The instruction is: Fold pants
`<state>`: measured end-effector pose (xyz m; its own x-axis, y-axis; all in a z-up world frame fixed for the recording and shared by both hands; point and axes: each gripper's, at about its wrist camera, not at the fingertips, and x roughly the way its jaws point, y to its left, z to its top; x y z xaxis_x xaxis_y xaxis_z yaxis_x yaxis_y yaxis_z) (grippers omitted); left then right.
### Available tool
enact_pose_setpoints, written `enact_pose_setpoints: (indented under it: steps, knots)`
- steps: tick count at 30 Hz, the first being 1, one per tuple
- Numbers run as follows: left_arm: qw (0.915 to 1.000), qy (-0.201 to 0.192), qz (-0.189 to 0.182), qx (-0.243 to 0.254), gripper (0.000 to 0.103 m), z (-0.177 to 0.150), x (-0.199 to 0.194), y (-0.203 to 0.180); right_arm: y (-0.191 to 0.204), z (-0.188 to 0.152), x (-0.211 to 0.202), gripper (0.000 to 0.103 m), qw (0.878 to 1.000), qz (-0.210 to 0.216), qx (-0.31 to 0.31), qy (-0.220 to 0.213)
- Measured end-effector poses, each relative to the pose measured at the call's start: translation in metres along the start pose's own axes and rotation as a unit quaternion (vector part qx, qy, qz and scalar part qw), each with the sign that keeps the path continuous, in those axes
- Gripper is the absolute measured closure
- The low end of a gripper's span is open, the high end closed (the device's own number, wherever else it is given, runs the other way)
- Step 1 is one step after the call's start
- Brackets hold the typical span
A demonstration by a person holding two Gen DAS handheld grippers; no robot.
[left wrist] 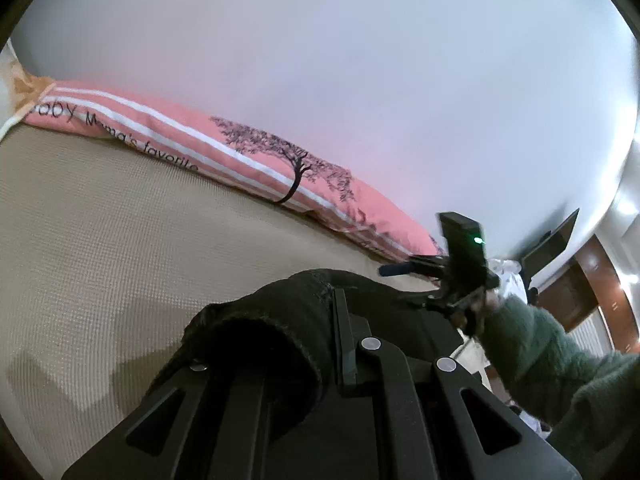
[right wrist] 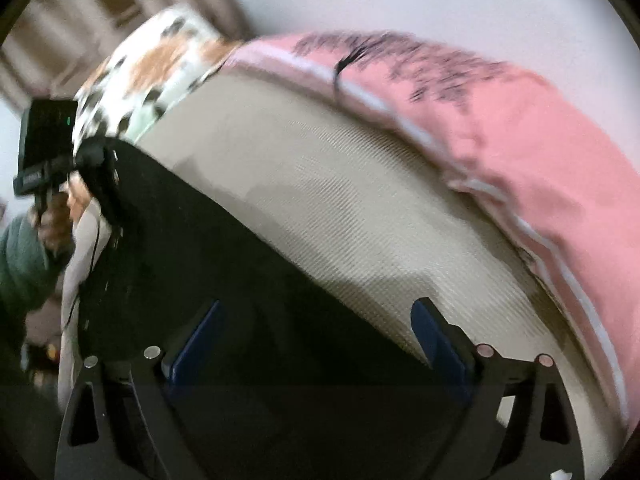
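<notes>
Early stage: left gripper (left wrist: 344, 336) clamped on black pants (left wrist: 280, 320), lifting an edge off bed (left wrist: 100, 240); right gripper (right wrist: 316, 344) wide, empty. Folds remain.

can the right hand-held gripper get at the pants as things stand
Probably yes. The right hand-held gripper is open, its fingers straddling the black pants on the bed, with nothing between them and the cloth.
</notes>
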<state>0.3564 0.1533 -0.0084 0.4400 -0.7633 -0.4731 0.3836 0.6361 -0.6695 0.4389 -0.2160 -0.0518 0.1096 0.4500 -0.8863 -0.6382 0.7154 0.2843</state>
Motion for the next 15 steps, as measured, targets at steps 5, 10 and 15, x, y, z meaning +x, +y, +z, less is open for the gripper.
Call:
enact_pose_setpoints:
  steps: [5,10,15]
  knots:
    - [0.9999,-0.007,0.009,-0.001,0.095,-0.003,-0.005,-0.008,-0.014,-0.001,0.020,0.033,0.995,0.043,-0.049,0.082]
    - [0.9997,-0.004,0.022,-0.010,0.095,-0.003,-0.006,-0.005,-0.047,-0.024,0.019,0.047,0.992,0.033,-0.024,0.118]
    - [0.9992,0.000,0.038,-0.010,0.095,-0.001,-0.004,-0.004,-0.068,-0.053,0.004,0.060,0.992,0.016,-0.005,0.125]
